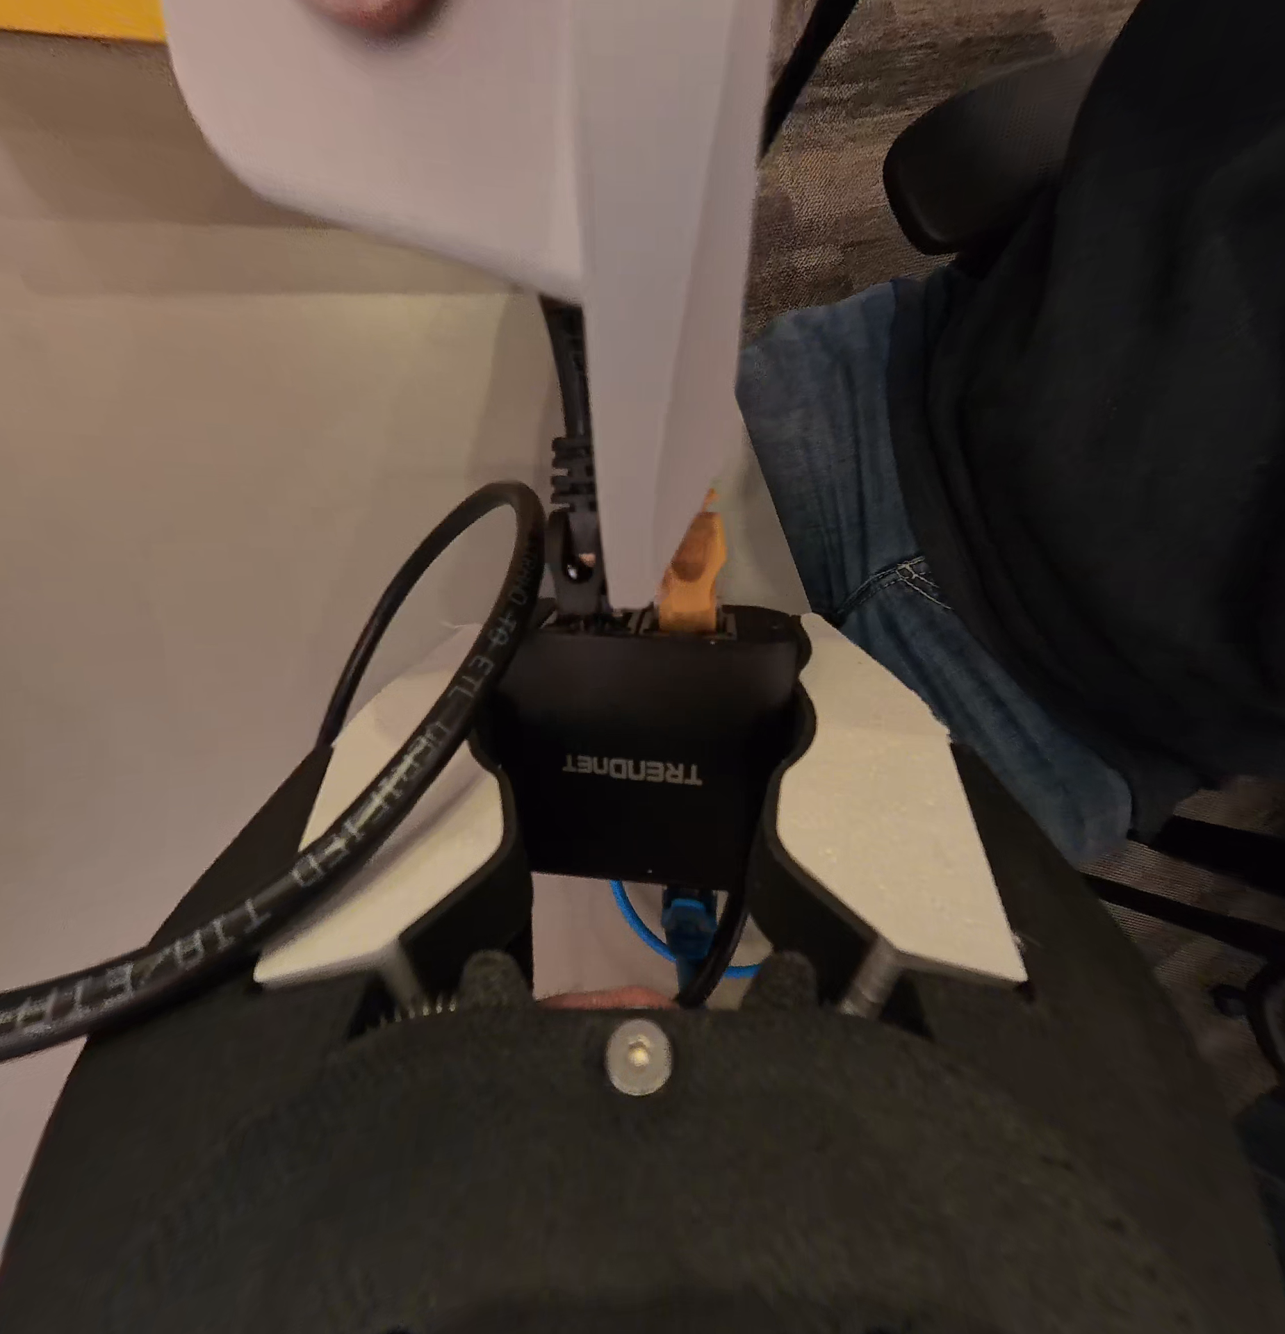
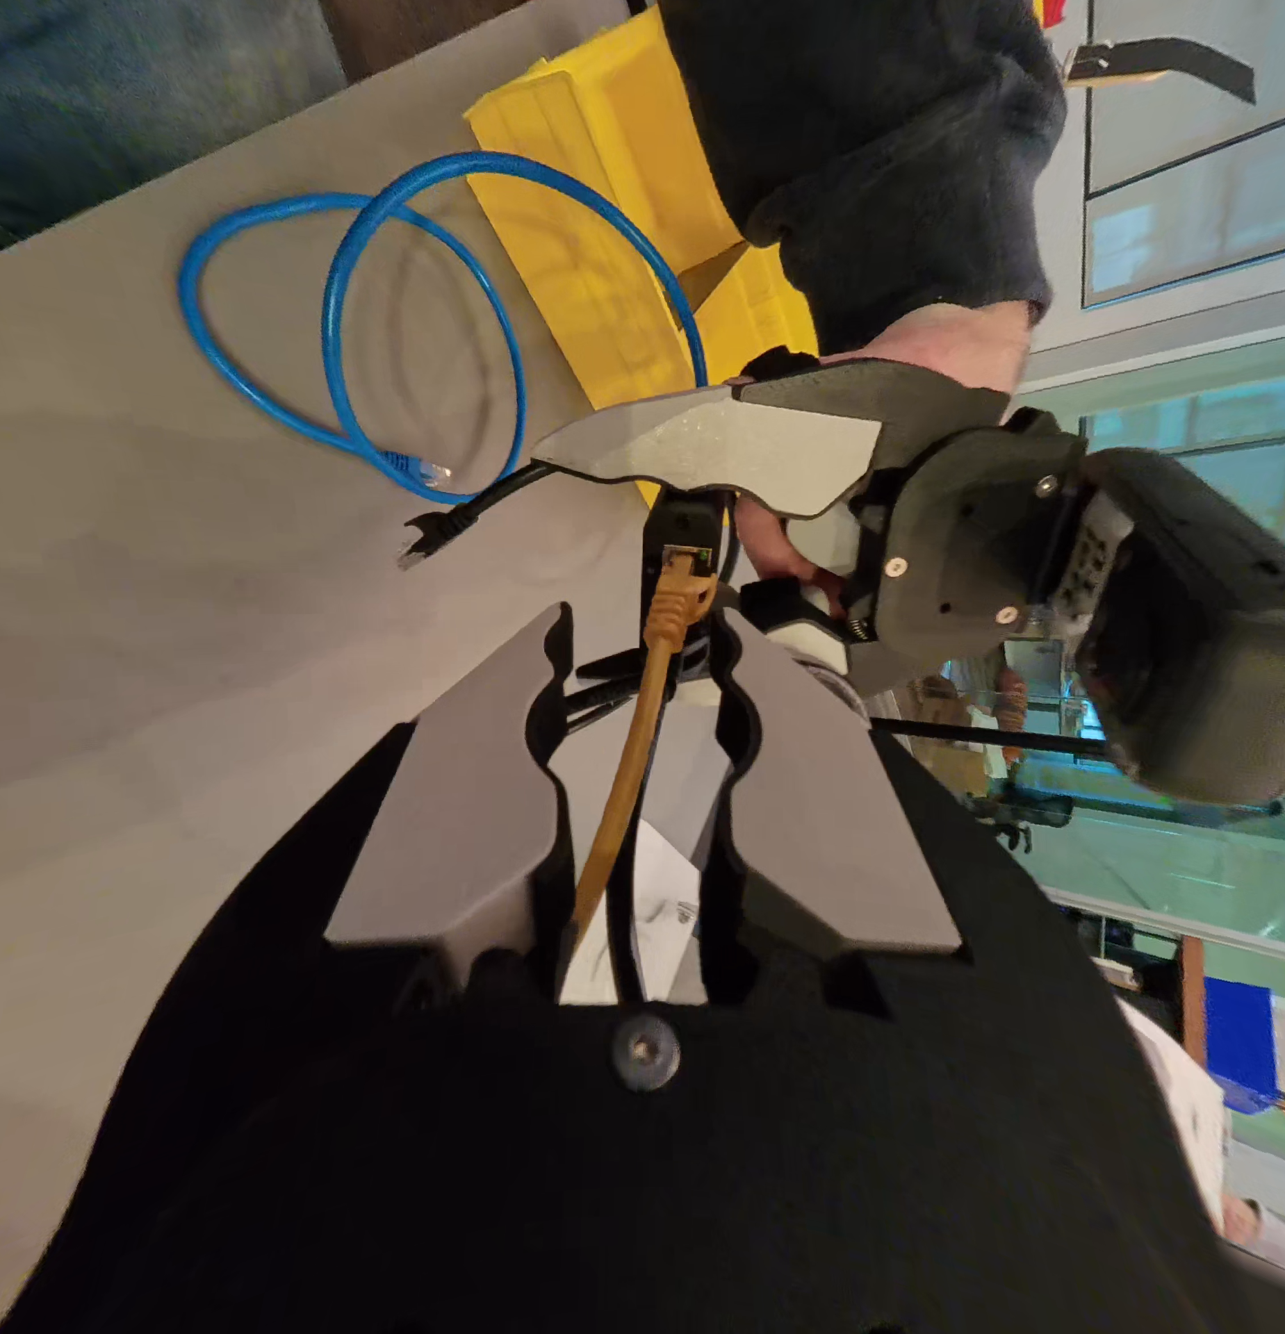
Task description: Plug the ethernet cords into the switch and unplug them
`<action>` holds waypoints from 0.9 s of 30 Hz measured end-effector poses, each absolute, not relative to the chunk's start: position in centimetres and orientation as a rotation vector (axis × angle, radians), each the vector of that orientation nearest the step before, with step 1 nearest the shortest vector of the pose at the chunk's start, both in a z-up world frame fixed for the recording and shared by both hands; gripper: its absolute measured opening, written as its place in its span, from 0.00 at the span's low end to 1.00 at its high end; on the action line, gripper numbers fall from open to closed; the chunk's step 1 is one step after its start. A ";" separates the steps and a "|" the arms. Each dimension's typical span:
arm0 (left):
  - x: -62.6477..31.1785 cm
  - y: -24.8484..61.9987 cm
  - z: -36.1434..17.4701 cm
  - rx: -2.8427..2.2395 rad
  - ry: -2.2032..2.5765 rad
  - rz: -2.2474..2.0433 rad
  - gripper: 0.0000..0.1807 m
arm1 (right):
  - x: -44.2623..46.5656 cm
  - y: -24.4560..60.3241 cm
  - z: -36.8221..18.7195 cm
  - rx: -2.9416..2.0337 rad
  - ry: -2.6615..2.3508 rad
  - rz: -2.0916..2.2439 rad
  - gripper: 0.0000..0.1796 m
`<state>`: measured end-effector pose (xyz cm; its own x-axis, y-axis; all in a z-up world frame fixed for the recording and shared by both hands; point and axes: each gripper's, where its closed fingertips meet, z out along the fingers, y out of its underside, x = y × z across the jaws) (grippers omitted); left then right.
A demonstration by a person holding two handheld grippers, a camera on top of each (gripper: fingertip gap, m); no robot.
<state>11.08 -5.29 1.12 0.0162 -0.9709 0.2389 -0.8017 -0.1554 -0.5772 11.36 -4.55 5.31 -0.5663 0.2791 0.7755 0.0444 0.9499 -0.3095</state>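
The left tool [image 1: 643,729] is clamped on the small black plastic switch [image 1: 643,751], held above the beige desk [image 1: 191,469]. An orange ethernet cord [image 2: 628,765] sits plugged into the switch and runs between the parted fingers of the right tool [image 2: 643,642]. A coiled blue ethernet cord [image 2: 350,325] and a black cord's loose plug [image 2: 437,538] lie on the desk beside yellow plastic bins [image 2: 589,216].
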 end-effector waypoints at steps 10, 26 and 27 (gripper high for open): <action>11.6 -6.5 1.4 -1.953 1.880 -0.944 0.41 | 10.9 -5.7 6.2 -0.225 -1.893 0.393 0.10; 12.5 -6.2 0.5 -1.954 1.899 -1.021 0.41 | 11.7 -5.8 5.7 -0.328 -1.890 0.584 0.08; 12.4 -6.2 0.4 -1.958 1.900 -1.018 0.41 | 11.7 -5.7 5.5 -0.320 -1.899 0.549 0.09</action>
